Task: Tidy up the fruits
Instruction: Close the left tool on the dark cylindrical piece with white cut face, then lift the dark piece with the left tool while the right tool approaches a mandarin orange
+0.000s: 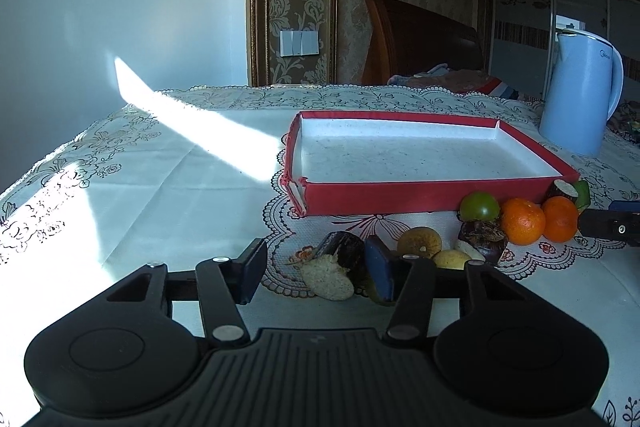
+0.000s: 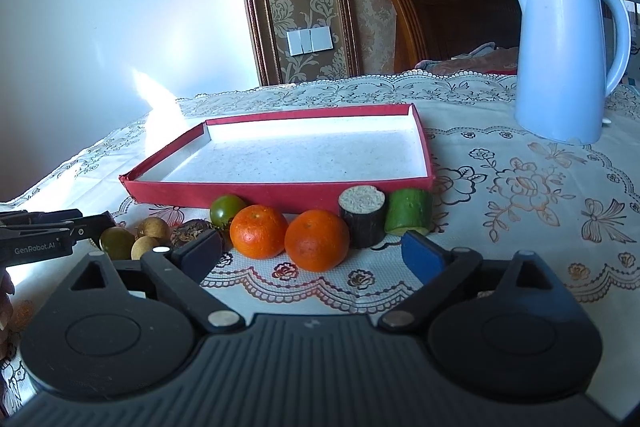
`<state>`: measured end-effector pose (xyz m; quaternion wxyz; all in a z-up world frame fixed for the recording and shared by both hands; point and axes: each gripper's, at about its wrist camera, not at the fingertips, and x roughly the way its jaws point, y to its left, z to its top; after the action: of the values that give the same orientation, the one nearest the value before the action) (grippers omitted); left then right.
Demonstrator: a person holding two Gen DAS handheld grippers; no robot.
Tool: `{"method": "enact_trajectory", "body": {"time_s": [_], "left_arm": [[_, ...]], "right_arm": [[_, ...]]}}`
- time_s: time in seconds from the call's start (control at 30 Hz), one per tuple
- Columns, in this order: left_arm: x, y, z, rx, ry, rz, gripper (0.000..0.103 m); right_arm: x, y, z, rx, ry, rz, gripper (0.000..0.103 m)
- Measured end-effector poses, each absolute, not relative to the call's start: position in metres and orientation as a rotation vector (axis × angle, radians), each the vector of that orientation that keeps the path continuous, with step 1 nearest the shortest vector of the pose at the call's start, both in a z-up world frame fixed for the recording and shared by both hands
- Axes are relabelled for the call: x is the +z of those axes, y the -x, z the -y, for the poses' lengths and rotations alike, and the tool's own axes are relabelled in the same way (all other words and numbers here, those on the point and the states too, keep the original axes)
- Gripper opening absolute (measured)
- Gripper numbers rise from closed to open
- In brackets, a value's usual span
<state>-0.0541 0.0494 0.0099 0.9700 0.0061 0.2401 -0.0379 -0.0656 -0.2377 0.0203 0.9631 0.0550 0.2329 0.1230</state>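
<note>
Left gripper (image 1: 316, 269), lower centre: jaws partly spread around a dark cut piece (image 1: 334, 261); contact unclear, its far side hidden. Right gripper (image 2: 312, 253) spread wide, empty, near two oranges (image 2: 288, 235). Small fruits line the near wall of the red tray (image 2: 424, 147). Lace tablecloth (image 2: 520, 195); kettle (image 2: 568, 55) upper right.

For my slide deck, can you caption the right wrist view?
Open right gripper faces two oranges before an empty red tray, kettle behind.
</note>
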Motion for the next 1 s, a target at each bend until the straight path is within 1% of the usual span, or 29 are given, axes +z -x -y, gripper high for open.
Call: {"method": "enact_trajectory", "body": {"time_s": [0.07,0.13,0.27,0.47,0.67,1.0], "left_arm": [[0.010,0.051,-0.051,-0.080,0.007,-0.495,0.051],[0.009,0.049,-0.054,-0.105,0.037,-0.508,0.035],[0.009,0.053,-0.046,-0.098,-0.011,-0.495,0.034],[0.008,0.058,-0.046,-0.090,0.003,-0.485,0.032],[0.009,0.063,-0.038,-0.096,-0.085,-0.477,0.031],[0.007,0.065,-0.047,-0.110,-0.033,-0.475,0.032]], "right_arm": [[0.021,0.066,0.237,0.250,-0.105,-0.472,0.096],[0.021,0.065,0.235,0.250,-0.096,-0.475,0.096],[0.021,0.066,0.235,0.248,-0.094,-0.472,0.096],[0.023,0.067,0.235,0.249,-0.087,-0.475,0.096],[0.024,0.068,0.231,0.274,-0.060,-0.496,0.096],[0.021,0.066,0.234,0.278,-0.083,-0.505,0.096]]}}
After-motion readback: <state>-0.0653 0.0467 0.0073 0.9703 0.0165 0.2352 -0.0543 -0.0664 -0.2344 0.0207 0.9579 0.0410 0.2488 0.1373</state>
